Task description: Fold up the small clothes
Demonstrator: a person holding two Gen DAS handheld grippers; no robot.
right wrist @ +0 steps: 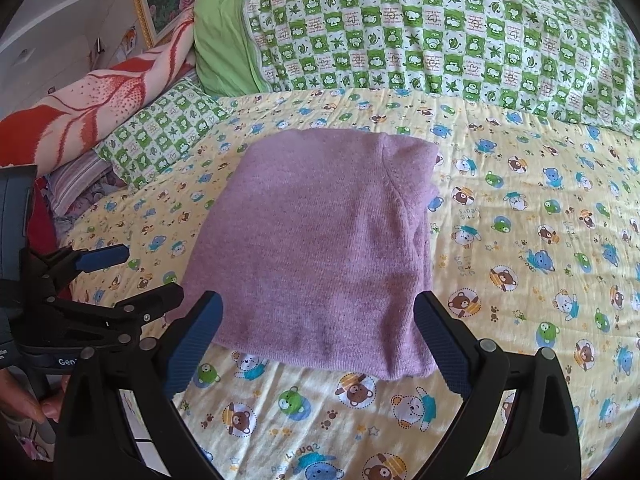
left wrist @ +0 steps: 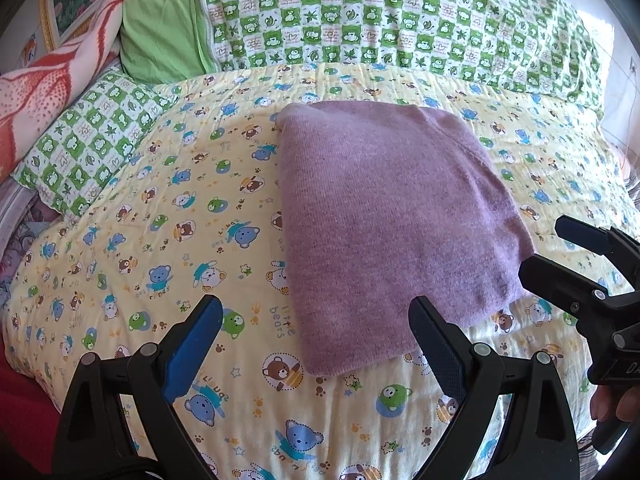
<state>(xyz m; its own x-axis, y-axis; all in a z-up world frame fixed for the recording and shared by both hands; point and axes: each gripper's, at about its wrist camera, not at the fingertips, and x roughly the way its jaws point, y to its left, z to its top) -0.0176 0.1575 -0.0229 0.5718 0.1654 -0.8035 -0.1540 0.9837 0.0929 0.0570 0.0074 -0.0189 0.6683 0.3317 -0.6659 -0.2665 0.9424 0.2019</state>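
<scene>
1. Nearest the lens, the left gripper [left wrist: 316, 344] hangs over the yellow bear-print quilt [left wrist: 168, 264] with its jaws spread wide — nothing between them, touching nothing. Its blue pads [left wrist: 192, 352] frame bare quilt and the near corner of the garment.
2. Same story on the other side: the right gripper [right wrist: 318, 340] is wide open and empty, jaws straddling the near edge of the purple knit sweater [right wrist: 320, 248] without contact that I can make out.
3. Just beyond both tools, the sweater lies flat on the quilt as a compact, layered rectangle, edges fairly square.
4. Judging by that shape, the folding looks done or nearly so — this reads as the release-and-check step. If another fold is wanted, the next move calls for both grippers to pinch the near corners and carry them evenly to the far edge.
5. Farthest back, the green checked pillow [right wrist: 440, 32] and a red-patterned blanket [right wrist: 104, 100] sit well apart from the work.
</scene>
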